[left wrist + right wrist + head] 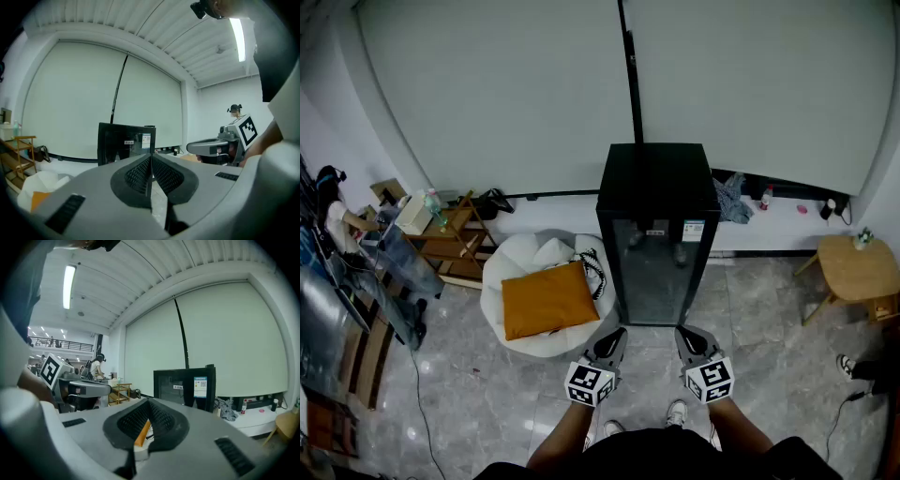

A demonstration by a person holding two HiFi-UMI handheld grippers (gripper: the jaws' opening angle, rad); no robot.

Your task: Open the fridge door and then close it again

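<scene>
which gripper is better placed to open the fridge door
Probably the right gripper. Both sit shut, equally short of the closed fridge, no handle visible, but the beanbag crowds the left gripper.

fridge [656,234] — glossy black, glass front | floor [769,375] — polished stone | side table [858,267]: matt wood

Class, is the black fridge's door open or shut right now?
Shut: the fridge has its door flush against its front; no gap shows.

Fridge [656,246] door shut, centre frame. Left gripper [613,335] and right gripper [686,333] side by side in front of it. Orange cushion [546,298] on white beanbag [514,270] to its left, wooden stool [855,267] to its right.
</scene>
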